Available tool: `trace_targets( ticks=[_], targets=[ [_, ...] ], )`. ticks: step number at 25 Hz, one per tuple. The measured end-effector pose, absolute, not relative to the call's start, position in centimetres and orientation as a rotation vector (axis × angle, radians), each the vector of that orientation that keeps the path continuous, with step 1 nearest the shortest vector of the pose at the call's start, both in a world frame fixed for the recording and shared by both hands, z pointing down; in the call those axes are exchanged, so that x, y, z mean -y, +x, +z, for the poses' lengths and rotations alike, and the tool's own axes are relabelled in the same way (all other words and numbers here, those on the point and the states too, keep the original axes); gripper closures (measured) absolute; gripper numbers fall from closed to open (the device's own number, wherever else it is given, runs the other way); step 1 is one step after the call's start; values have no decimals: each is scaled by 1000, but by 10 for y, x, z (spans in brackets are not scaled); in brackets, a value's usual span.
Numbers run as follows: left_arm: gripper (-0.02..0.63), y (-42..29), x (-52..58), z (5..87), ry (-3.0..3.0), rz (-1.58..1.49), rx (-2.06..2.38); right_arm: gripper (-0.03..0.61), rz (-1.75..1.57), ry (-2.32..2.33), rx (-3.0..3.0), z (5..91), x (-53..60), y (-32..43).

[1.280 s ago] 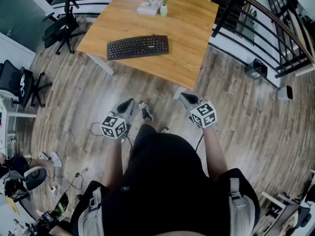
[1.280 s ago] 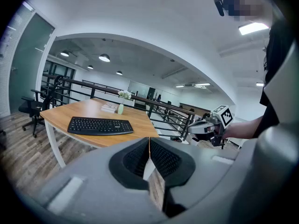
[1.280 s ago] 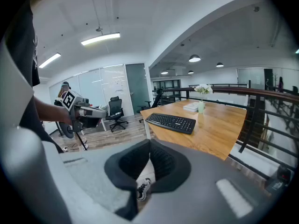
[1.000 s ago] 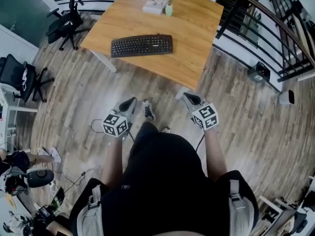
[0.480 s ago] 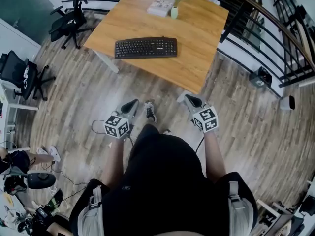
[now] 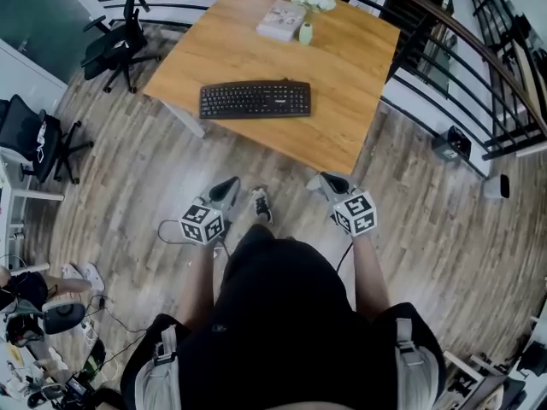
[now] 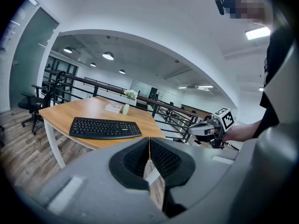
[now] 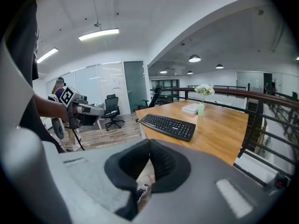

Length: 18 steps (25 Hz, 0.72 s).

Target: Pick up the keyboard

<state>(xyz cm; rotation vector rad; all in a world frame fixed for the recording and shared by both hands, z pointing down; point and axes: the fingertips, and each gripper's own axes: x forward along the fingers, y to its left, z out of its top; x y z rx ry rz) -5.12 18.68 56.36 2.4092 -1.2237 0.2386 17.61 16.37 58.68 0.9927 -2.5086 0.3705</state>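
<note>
The keyboard (image 6: 255, 100) is lying flat on the wooden table (image 6: 350, 75), close to the table's near edge. A small vase (image 6: 305, 33) and a book (image 6: 280, 19) are resting at the table's far side. The left gripper (image 6: 227, 184) is hovering off the table, short of its near edge, with its jaws pressing together on nothing. The right gripper (image 6: 326, 180) is hovering just beside the table's near corner, its jaws likewise meeting and holding nothing

No legible text; keyboard (image 6: 255, 99) print too small.
</note>
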Motion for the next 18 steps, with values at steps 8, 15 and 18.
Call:
trace_targets(
  ticks=[8, 15, 18],
  targets=[
    [598, -77, -132, 563, 2394, 252, 1235, 575, 324, 888, 2446, 606, -116, 148],
    [598, -106, -99, 570, 2341, 286, 1269, 575, 347, 866, 2426, 615, -79, 133],
    [598, -114, -85, 578, 2323, 299, 1277, 575, 363, 872, 2410, 625, -63, 134]
  ],
)
